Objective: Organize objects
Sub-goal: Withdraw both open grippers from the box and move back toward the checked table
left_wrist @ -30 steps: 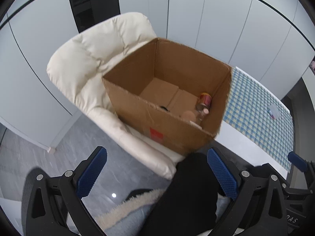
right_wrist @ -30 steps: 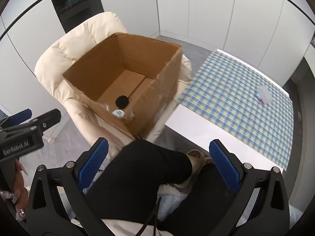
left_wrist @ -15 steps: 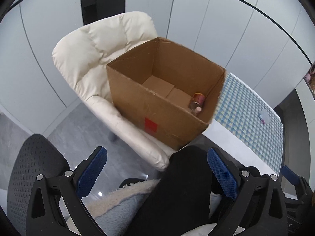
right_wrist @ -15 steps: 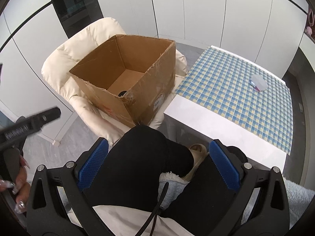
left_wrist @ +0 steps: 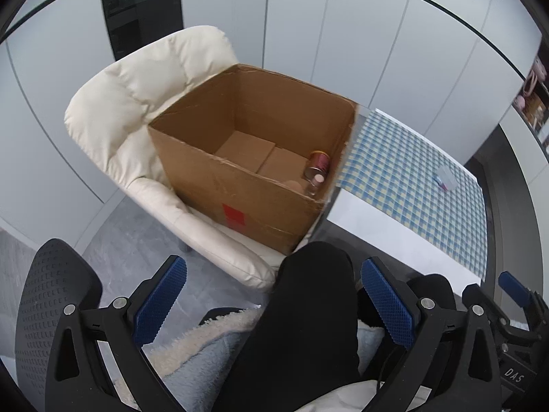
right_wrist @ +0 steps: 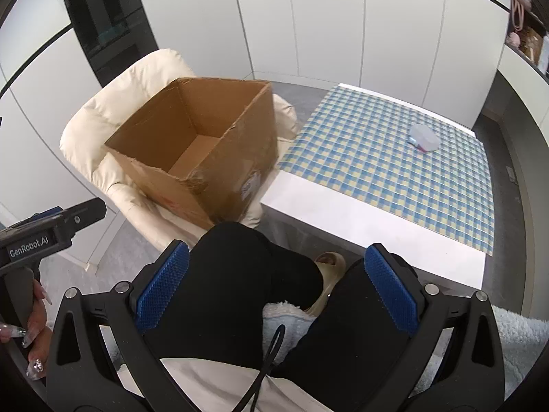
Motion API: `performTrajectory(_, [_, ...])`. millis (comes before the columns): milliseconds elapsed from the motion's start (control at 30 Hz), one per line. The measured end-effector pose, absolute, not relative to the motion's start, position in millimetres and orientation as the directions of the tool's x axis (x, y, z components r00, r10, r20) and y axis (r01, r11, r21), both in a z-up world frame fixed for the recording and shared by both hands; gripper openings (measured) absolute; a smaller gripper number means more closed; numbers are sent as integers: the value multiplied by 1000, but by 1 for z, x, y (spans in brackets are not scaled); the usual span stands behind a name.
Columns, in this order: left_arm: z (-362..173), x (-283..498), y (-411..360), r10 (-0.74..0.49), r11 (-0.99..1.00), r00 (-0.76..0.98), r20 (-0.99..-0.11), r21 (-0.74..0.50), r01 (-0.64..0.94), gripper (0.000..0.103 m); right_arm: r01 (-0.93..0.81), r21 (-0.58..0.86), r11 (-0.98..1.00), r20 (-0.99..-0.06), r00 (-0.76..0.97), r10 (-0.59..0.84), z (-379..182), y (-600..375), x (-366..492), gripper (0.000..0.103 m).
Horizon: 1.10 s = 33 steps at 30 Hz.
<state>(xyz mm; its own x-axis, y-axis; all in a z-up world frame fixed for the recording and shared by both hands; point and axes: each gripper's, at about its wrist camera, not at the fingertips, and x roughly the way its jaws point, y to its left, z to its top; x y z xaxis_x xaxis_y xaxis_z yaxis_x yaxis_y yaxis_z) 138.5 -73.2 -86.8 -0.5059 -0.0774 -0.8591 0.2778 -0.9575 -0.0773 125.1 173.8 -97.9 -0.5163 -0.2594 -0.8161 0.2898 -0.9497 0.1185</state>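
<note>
both claws empty and pulled back — one item left on the bench

your left claw [left_wrist: 271, 295] is spread wide with nothing between its blue pads [left_wrist: 159, 297], and your right claw [right_wrist: 278, 285] is just the same, released and empty. both hang low over your lap, above your black-trousered knee [right_wrist: 240, 274] and the fleecy blue blanket [left_wrist: 202, 353].

compared with a second ago, you've drawn both claws back and up: the cardboard box [left_wrist: 247, 158] sat close under the left camera then, and now it stands further off, with the black mesh chair back [left_wrist: 51, 302] showing at the lower left. that reads as a retreat after a drop, not an approach.

the box sits on the cream armchair [left_wrist: 137, 103], just beside the bench [right_wrist: 343, 213]. in its near right corner the left view shows a red-and-gold can [left_wrist: 317, 164] lying on its side, with a small pale-capped bottle [left_wrist: 315, 183] touching it. from the right view the box wall hides them.

on the bench's blue-and-yellow check cloth [right_wrist: 377, 158], well apart from the box, lies one small clear plastic item [right_wrist: 424, 139] with a touch of red and blue — what it is i can't tell. it looks like the last thing to collect, and your right claw is the nearer one for it.
</note>
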Motion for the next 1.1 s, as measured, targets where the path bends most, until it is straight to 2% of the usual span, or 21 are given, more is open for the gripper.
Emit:
performTrajectory(367, [-76,115,-36,-43,-980,-531,-846,-67,187,102,185,108,-977,-806,-559,-195,-94,220,123,103])
performTrajectory(1100, [-98,73,75,83,-995,-489,-868,-48,-85,102,-166,117,-979,-845,-534,-11,-126,354,128,103])
